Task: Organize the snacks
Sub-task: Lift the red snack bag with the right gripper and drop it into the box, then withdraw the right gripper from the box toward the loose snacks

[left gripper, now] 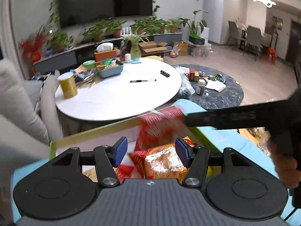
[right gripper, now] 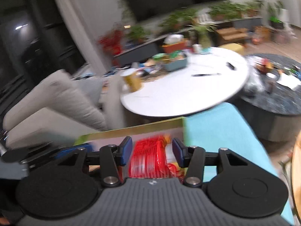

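Behind everything, a living room is seen, with a dark television on the wall above a row of potted plants. A round white tabletop carries a yellow can, a pen and a blue-grey tray filled with packets. A dark round low table is seen just beside it.

Nearer the cameras, an open box with a yellow-green rim and light-blue flaps is found, and snack packets are piled inside it. Among them is an orange packet.

The left claw is held above the box, released. Its blue pads are set apart and nothing is gripped between them.

The right claw is brought in from the right over the same box. A red packet is seen between its pads, above the other snacks and within the box's rim. It is blurred in both views. Whether the pads are pressed on it cannot be told.

A person's hand is seen on the right claw's handle.
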Demonstrator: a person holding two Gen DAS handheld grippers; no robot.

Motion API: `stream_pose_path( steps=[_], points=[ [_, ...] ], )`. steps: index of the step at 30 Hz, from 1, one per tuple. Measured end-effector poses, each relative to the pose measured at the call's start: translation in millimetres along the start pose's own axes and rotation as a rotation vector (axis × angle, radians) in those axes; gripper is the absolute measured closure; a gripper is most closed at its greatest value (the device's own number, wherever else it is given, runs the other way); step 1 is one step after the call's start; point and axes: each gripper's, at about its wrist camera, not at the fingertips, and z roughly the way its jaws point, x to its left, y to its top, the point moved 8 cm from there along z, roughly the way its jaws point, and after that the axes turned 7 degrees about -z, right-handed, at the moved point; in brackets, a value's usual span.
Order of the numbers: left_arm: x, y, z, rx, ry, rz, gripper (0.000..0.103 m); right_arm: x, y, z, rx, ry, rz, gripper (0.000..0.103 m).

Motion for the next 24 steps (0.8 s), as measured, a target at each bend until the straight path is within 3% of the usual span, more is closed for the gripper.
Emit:
stream_pose_path(
  steps=[11,24],
  points=[
    [15.3,-24.6,-59.1,-0.048,0.058,-0.048,0.037,11.4,-23.8,-42.6,0.006,0.020,-0.051,0.052],
    [18.3,-62.4,-112.3,-0.030,0.081,-0.090,0.033,41.2,-59.7,-67.6,0.063,0.066,-0.091,0.052]
  ],
)
